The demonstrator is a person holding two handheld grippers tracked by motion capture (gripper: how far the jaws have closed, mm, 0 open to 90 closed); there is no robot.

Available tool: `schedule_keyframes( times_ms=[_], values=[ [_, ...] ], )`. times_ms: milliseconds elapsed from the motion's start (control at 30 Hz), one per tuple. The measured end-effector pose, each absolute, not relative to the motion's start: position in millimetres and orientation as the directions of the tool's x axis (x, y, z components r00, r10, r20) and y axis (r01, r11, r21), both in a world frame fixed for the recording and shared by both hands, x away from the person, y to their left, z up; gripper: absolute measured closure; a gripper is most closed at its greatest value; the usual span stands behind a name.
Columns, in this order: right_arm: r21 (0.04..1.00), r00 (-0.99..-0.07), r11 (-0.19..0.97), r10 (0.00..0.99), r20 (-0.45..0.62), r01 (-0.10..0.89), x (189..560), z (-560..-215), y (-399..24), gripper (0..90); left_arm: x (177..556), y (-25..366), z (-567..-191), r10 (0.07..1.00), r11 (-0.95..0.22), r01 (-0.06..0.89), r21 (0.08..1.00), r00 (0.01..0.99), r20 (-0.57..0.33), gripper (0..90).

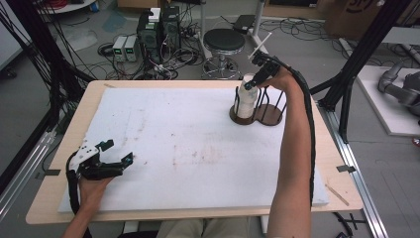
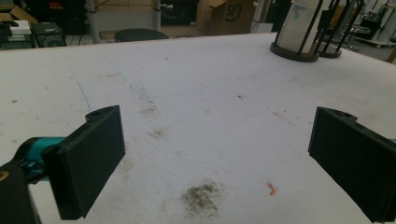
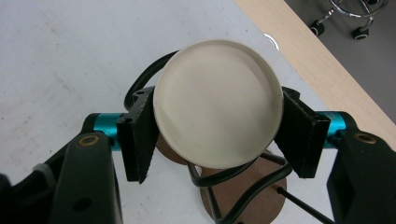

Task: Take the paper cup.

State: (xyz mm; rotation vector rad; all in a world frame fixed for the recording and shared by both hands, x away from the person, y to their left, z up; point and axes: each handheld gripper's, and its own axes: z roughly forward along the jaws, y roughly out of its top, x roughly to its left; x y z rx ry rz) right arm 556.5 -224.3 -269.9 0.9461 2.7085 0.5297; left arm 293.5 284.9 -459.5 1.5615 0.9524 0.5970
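Right gripper [image 3: 217,135] clamped on top cup [image 3: 218,102]; left gripper [image 1: 115,152] idle, jaws spread.
Nested cups may lift together or snag the holder [image 1: 267,118], probably tipping it.

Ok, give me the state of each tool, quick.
Left tool: open, holding nothing.
Right tool: closed on the cup at the rack.

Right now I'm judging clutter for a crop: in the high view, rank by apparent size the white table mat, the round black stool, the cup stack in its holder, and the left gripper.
1. White table mat, by far.
2. Black stool and left gripper: look alike, and the stool is farther, so unranked.
3. Cup stack, held by the right gripper.
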Motion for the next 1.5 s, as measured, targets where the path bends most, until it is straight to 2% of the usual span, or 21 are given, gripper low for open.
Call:
schedule_keyframes(
  times_ms=[300, 867, 1100, 1500],
  values=[
    [0.429, -0.769, 0.725, 0.631, -0.1, 0.539, 553.1, -258.9, -227.4, 36.7, 293.3, 284.7, -459.4, 0.832, -0.023, 0.25, 0.968, 0.541, -0.12, 3.8],
    [0.503, -0.76, 0.707, 0.635, -0.141, 0.497, 540.6, -209.5, -225.8, 36.7, 293.6, 284.5, -459.6, 0.832, -0.018, 0.25, 0.968, 0.541, -0.124, 3.7],
    [0.526, -0.759, 0.696, 0.637, -0.137, 0.489, 534.1, -203.7, -228.7, 36.5, 293.6, 285.0, -459.5, 0.831, -0.018, 0.25, 0.968, 0.542, -0.124, 3.8],
    [0.699, -0.794, 0.614, 0.598, -0.109, 0.367, 495.5, -183.2, -240.9, 36.5, 293.8, 284.8, -459.5, 0.832, -0.016, 0.252, 0.968, 0.54, -0.127, 3.8]
  ],
)
